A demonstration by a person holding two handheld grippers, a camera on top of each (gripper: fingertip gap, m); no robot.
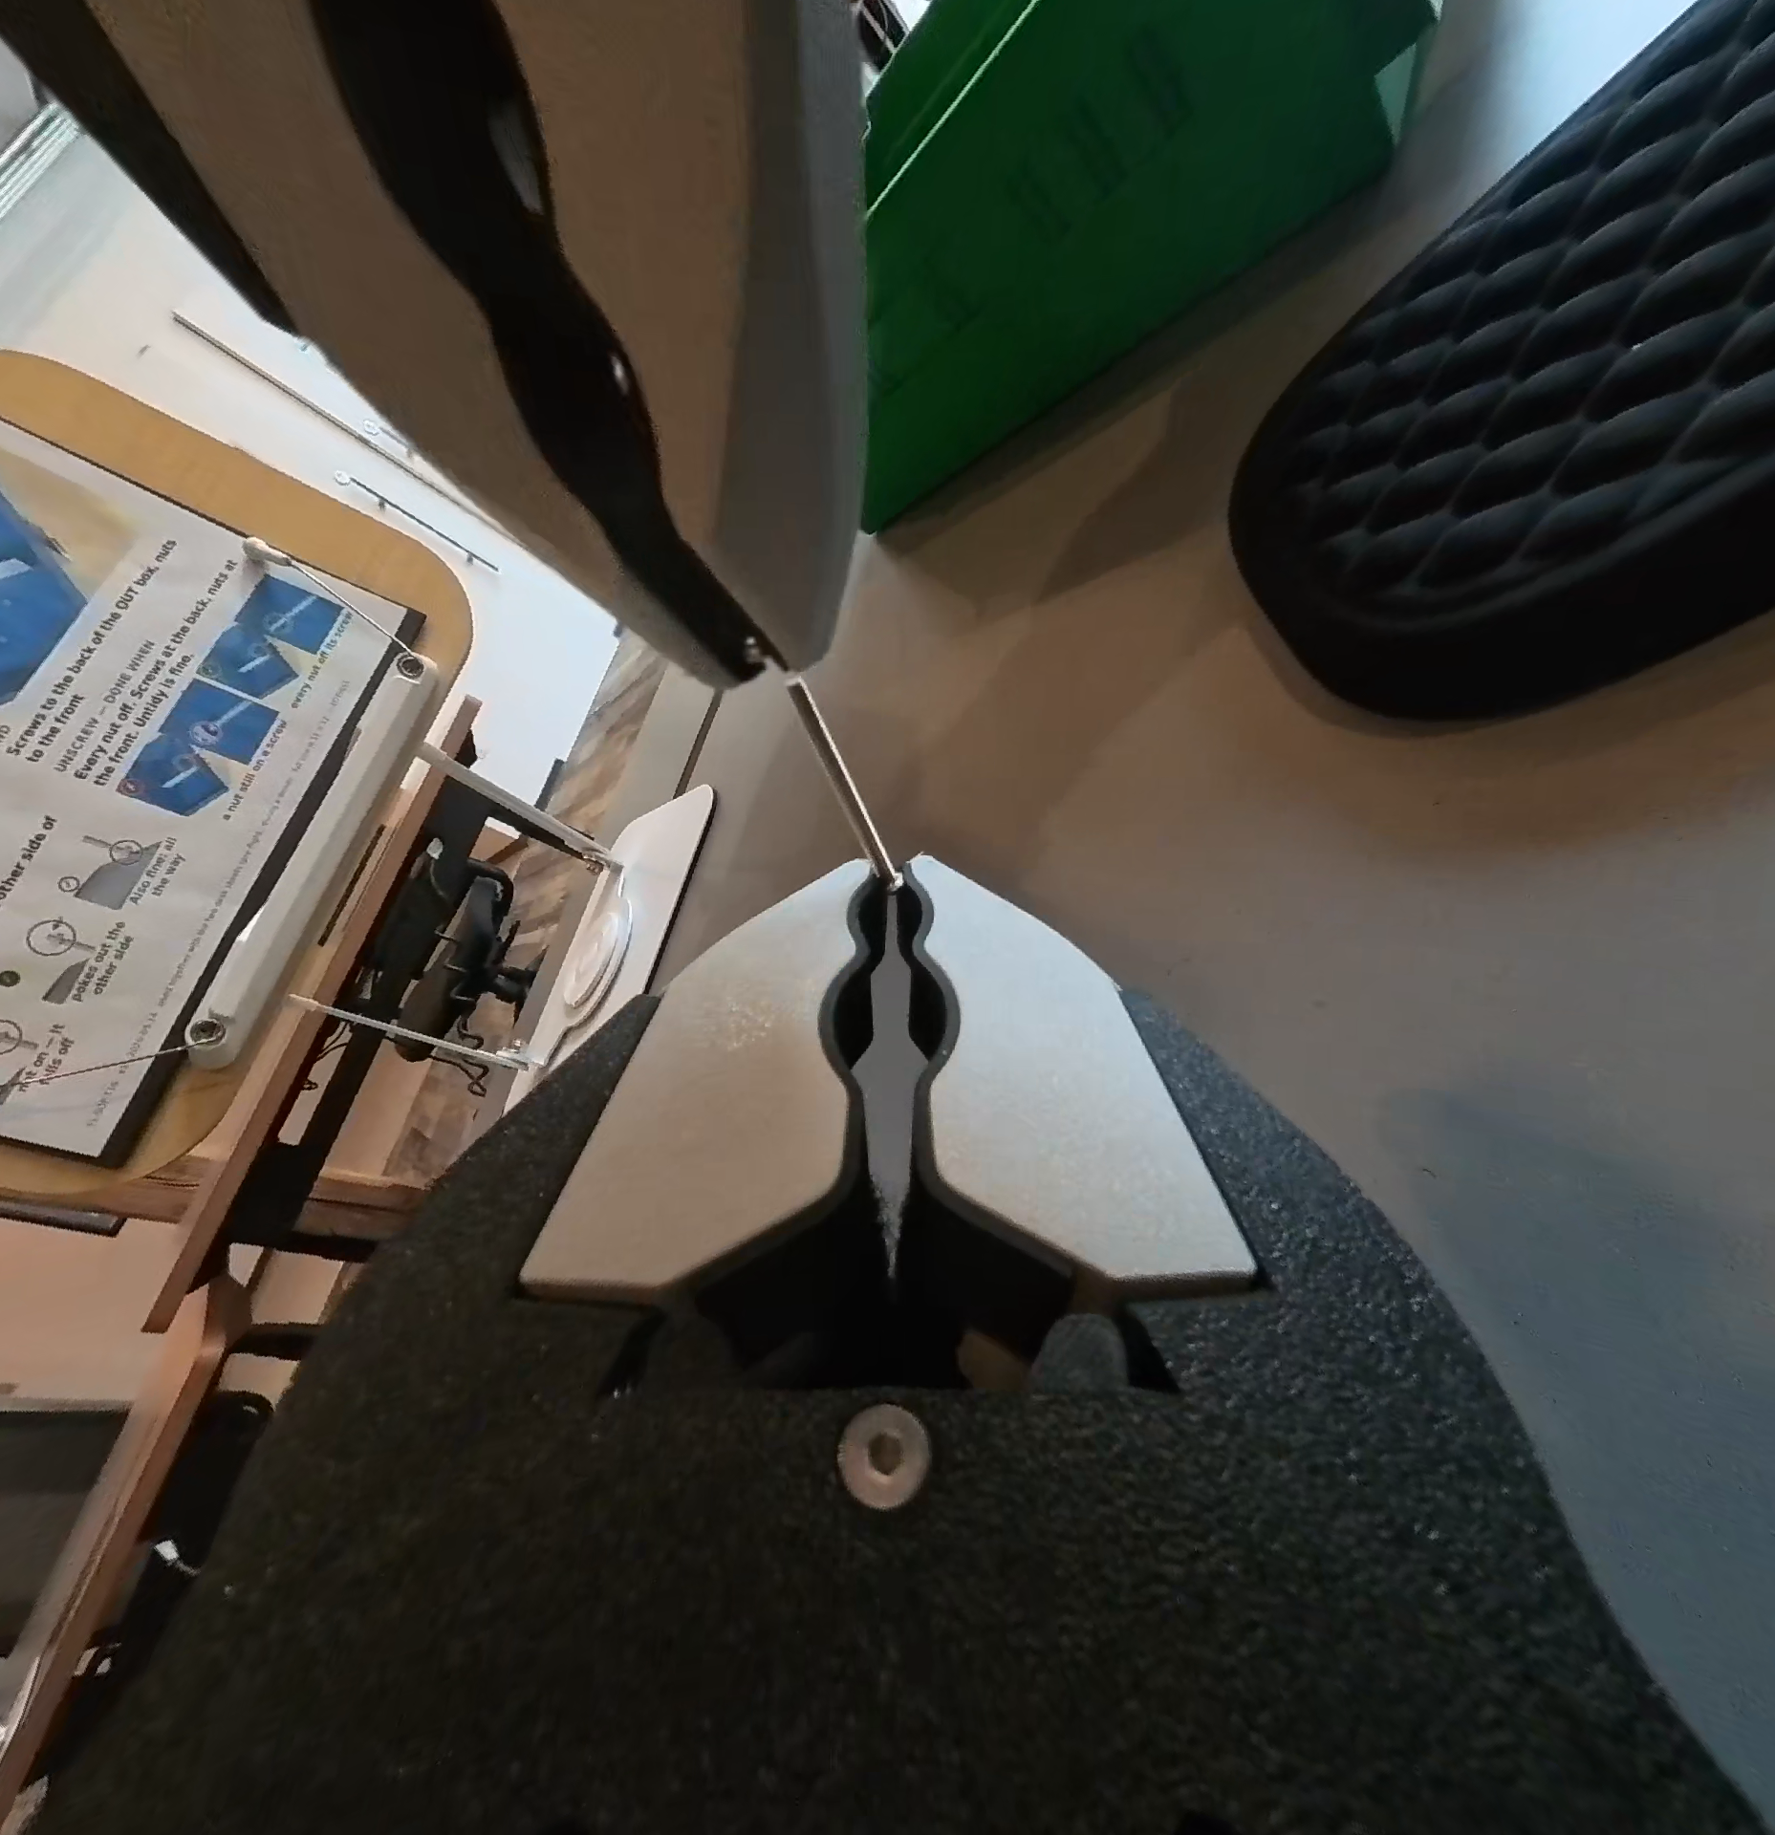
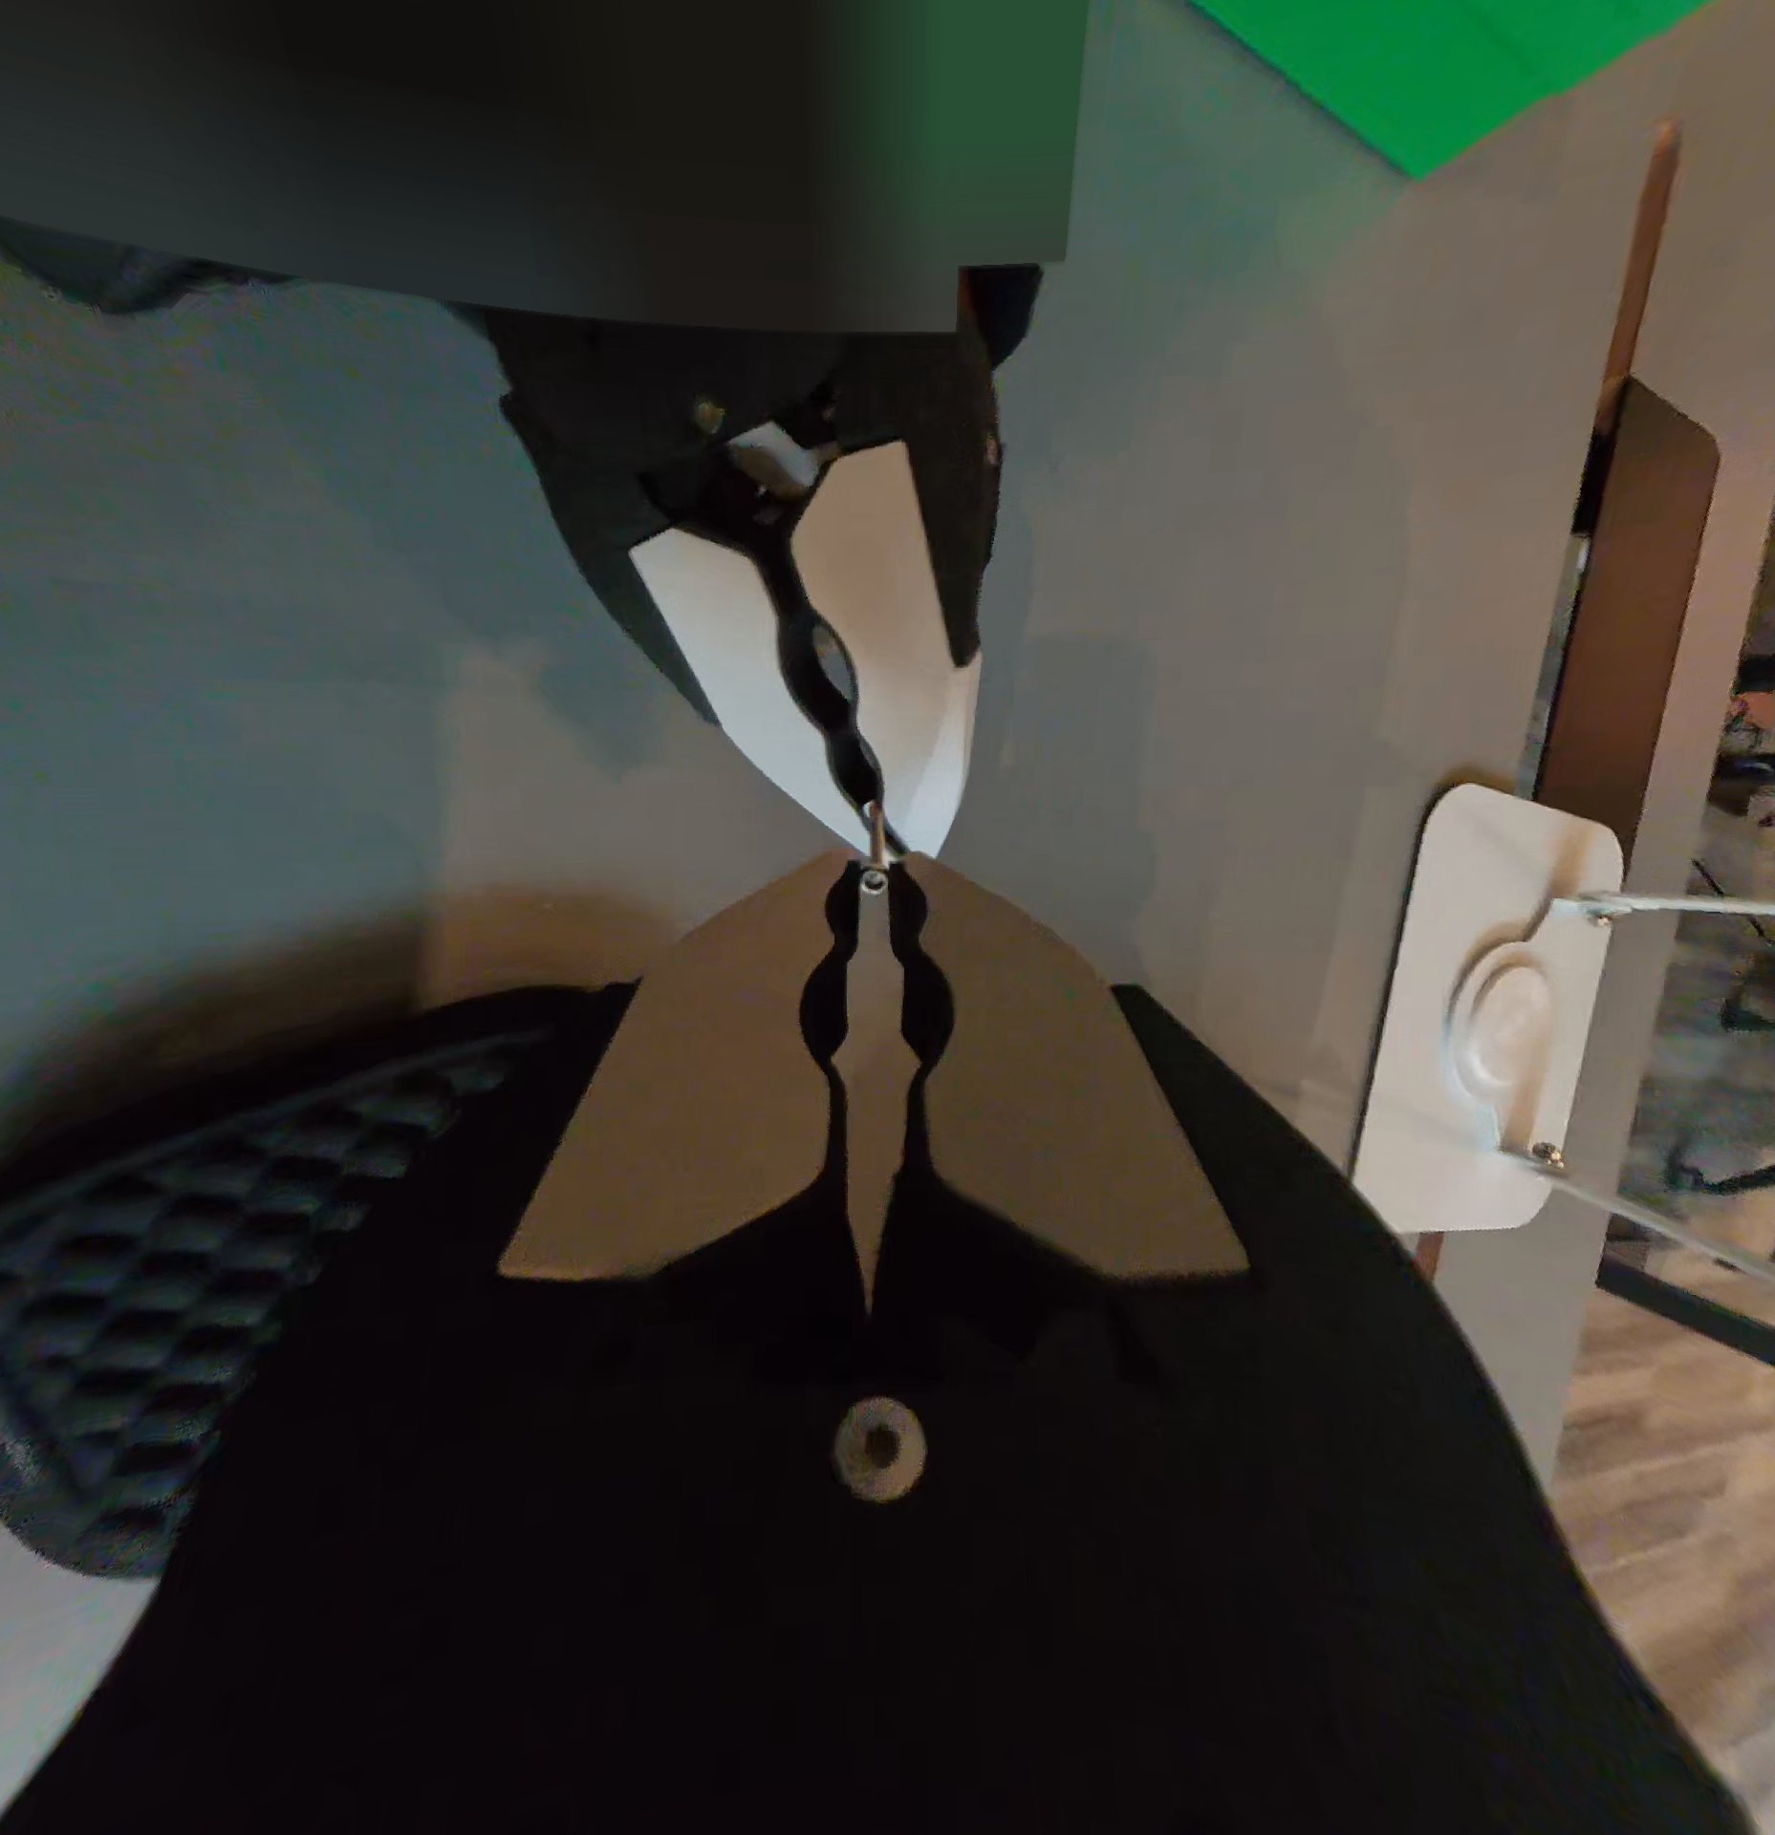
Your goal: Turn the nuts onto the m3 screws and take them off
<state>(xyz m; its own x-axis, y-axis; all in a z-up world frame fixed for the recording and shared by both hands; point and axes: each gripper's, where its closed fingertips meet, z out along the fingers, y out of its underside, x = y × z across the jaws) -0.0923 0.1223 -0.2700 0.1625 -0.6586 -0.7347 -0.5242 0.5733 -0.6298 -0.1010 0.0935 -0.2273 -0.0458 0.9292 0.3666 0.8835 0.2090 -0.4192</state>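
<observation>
Left hand-held gripper (image 1: 891,879) and right hand-held gripper (image 2: 871,882) meet tip to tip, both clamped on a thin metal piece.

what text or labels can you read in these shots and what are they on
Printed sheet with blue pictures, clipped to a wooden board, left wrist view: several lines of bold and small print, partly legible; I don't quote writing from pictures.
Its smallest bottom line: too small to read.
Green bin: no text visible.
Black mat: no text visible.
Right wrist view: no writing.
</observation>
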